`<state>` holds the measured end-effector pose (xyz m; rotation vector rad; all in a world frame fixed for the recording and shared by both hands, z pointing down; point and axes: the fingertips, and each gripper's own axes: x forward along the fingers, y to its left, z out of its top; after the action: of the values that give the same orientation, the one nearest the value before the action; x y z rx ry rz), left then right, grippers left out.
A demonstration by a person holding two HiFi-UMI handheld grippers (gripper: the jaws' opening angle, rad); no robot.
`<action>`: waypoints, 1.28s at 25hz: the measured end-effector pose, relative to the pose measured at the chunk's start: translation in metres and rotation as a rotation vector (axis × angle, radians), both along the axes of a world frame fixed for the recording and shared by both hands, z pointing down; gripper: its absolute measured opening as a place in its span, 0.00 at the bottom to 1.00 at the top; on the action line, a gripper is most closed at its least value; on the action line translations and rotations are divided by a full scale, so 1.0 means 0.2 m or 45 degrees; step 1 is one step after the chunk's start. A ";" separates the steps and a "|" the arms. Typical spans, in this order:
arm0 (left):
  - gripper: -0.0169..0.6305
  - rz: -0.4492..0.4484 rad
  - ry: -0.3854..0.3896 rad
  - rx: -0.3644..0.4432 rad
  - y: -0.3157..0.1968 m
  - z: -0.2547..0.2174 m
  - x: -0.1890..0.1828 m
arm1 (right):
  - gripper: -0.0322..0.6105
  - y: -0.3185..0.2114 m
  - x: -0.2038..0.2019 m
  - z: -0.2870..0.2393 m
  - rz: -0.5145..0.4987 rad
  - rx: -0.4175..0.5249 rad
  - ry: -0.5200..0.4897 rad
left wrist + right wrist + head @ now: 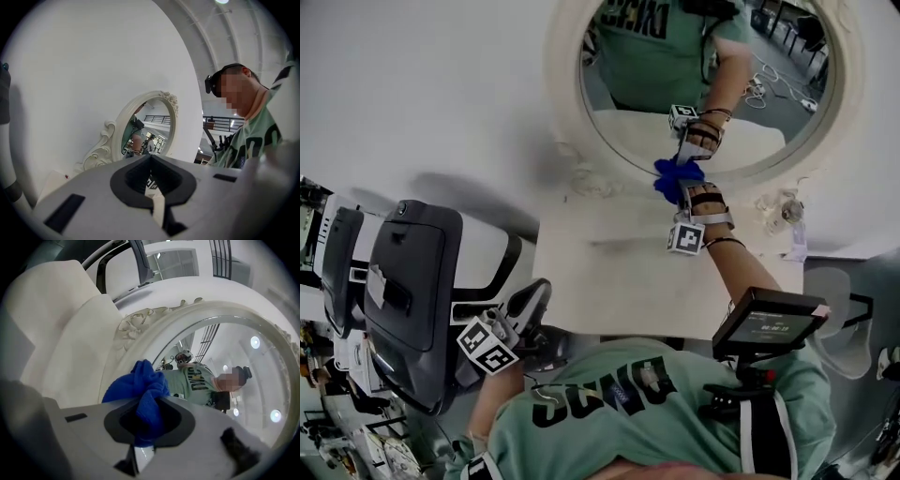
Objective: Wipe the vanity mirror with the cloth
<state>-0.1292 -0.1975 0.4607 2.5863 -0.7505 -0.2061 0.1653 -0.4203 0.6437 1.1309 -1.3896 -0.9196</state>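
The round vanity mirror [712, 94] in its white ornate frame stands at the back of a white table [619, 281]. My right gripper [683, 190] is shut on a bunched blue cloth [677, 173], which is pressed against the mirror's lower edge. In the right gripper view the cloth [140, 385] bulges out of the gripper [147, 406] in front of the glass [229, 352]. My left gripper [534, 295] hangs low off the table's front left corner, away from the mirror [147, 129]. Its jaws [151, 161] are shut and hold nothing.
A large black and grey padded chair [408, 281] stands to the left of the table. A small clear object [780, 211] lies at the table's back right. A white chair [834, 295] is at the right. A white wall [422, 84] rises behind the mirror.
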 end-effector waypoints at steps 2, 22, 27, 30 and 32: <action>0.04 0.008 0.011 0.029 0.01 -0.04 0.00 | 0.12 0.01 -0.01 0.02 0.003 -0.075 -0.001; 0.04 0.012 0.208 0.387 0.02 -0.45 -0.01 | 0.13 0.18 0.25 -2.65 0.143 0.958 0.036; 0.04 -0.026 0.219 0.390 0.03 -0.45 -0.08 | 0.13 0.12 0.32 -2.62 0.240 0.947 0.066; 0.04 -0.045 0.225 0.396 0.03 -0.46 -0.10 | 0.12 0.11 0.33 -2.61 0.252 0.960 0.063; 0.04 -0.049 0.222 0.388 0.03 -0.46 -0.11 | 0.12 0.12 0.32 -2.62 0.244 0.971 0.058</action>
<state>-0.1506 -0.1916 0.3693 2.7894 -0.7546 -0.5920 0.2295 -0.3963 0.1207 1.7549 -0.8715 -1.3713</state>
